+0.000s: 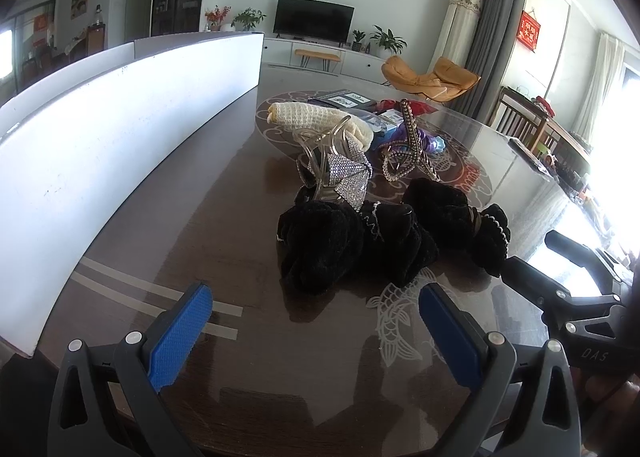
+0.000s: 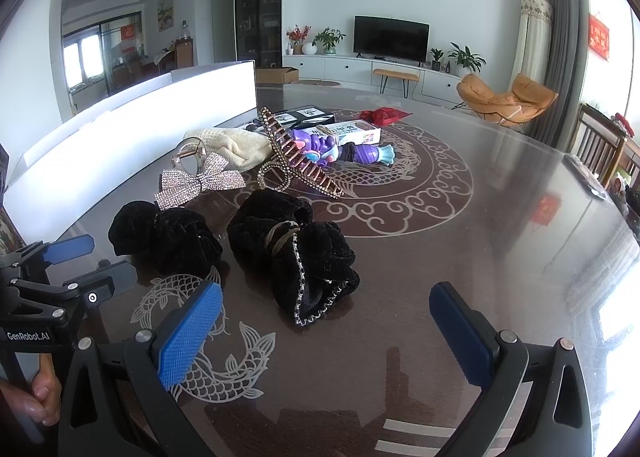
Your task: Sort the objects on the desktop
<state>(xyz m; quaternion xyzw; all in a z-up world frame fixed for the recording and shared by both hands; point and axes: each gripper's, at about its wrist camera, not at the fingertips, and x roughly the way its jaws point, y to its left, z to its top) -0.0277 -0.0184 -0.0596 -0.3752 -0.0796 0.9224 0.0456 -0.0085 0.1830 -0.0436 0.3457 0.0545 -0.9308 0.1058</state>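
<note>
Glossy dark table (image 2: 440, 257), black velvet scrunchies (image 2: 292, 253) just ahead of both empty, spread-jawed hand-held grippers, left (image 1: 316, 333), right (image 2: 326, 333)

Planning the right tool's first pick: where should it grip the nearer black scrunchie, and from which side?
Probably the tied waist of the black scrunchie, from above, fingers either side of the band. It is the narrowest part; the velvet puffs each side are bulky and soft. The right tool is open, just short of it.

Left claw (image 1: 316, 333) spread wide (empty), right claw (image 2: 326, 337) likewise
</note>
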